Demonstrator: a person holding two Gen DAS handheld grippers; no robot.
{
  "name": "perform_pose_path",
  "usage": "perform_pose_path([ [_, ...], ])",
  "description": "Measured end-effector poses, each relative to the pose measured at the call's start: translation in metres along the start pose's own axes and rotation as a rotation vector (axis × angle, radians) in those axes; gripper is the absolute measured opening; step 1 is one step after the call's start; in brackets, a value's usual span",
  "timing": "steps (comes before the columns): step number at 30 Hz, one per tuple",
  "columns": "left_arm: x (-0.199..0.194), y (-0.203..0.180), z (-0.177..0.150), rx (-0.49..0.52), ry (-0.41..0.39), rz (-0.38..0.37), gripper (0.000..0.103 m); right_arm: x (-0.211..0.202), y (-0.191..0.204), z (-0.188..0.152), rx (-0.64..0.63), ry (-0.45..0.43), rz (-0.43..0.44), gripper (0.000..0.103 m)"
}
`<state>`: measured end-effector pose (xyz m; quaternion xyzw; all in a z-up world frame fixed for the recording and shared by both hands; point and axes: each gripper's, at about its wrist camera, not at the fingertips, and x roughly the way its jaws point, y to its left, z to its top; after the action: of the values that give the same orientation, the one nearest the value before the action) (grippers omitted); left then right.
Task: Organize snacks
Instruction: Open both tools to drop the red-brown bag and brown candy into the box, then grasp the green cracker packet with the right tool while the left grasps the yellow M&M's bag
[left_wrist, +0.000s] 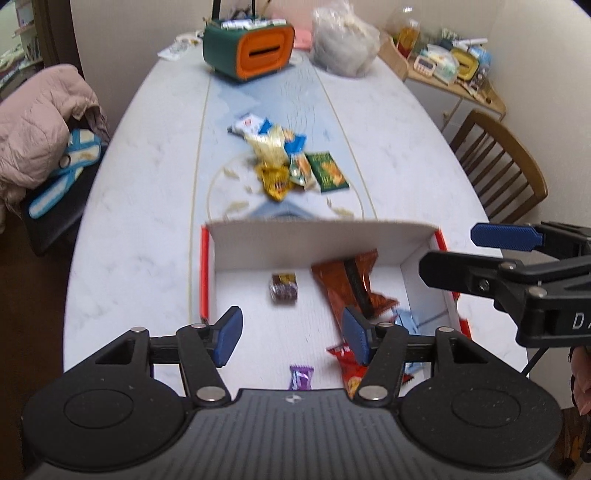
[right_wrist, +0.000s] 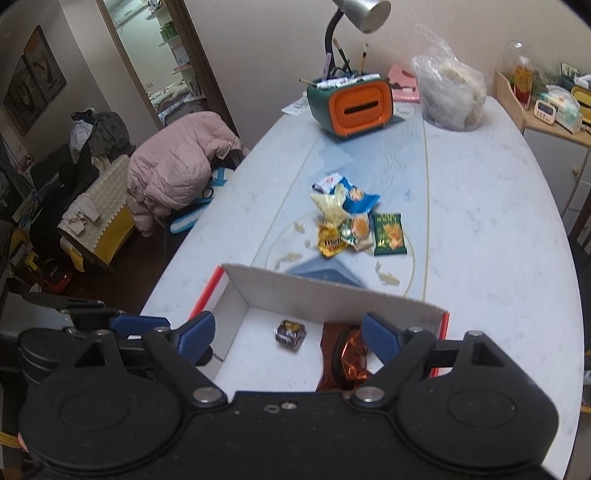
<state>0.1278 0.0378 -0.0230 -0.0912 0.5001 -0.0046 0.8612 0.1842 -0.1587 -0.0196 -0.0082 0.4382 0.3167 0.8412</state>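
Note:
A white cardboard box (left_wrist: 317, 242) with red edges sits on the table near me. Inside lie a small dark round snack (left_wrist: 283, 290), an orange-brown packet (left_wrist: 347, 286), a red packet (left_wrist: 349, 363), a purple candy (left_wrist: 301, 377) and a light blue packet (left_wrist: 408, 319). My left gripper (left_wrist: 291, 338) is open and empty above the box. My right gripper (right_wrist: 288, 338) is open and empty over the box (right_wrist: 332, 295), above the dark snack (right_wrist: 290, 333) and orange packet (right_wrist: 345, 358). A pile of snacks (left_wrist: 286, 158) lies beyond the box; it also shows in the right wrist view (right_wrist: 354, 221).
A green and orange holder (left_wrist: 248, 50) and a plastic bag (left_wrist: 343, 42) stand at the table's far end. A chair with a pink jacket (left_wrist: 40, 122) is on the left, a wooden chair (left_wrist: 502, 162) on the right. A shelf (left_wrist: 454, 70) stands beyond.

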Motion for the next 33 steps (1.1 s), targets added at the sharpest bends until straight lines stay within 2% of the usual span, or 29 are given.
perform_pose_path([
  [3,-0.009,0.006,0.009,-0.008,-0.041,0.012,0.069,-0.002,-0.001,0.008,0.0,-0.021,-0.005,0.096],
  [10,-0.018,0.018,0.043,-0.016,-0.096,0.044,0.069,0.0,-0.006,0.032,-0.024,-0.041,-0.005,0.097],
  [20,-0.02,0.032,0.113,-0.029,-0.143,0.094,0.069,0.011,-0.023,0.091,-0.055,-0.061,-0.031,0.098],
  [28,0.011,0.031,0.162,-0.015,-0.117,0.112,0.069,0.042,-0.055,0.132,-0.055,-0.048,-0.072,0.098],
  [33,0.05,0.027,0.183,-0.011,-0.058,0.112,0.069,0.077,-0.079,0.144,-0.049,0.003,-0.099,0.098],
])
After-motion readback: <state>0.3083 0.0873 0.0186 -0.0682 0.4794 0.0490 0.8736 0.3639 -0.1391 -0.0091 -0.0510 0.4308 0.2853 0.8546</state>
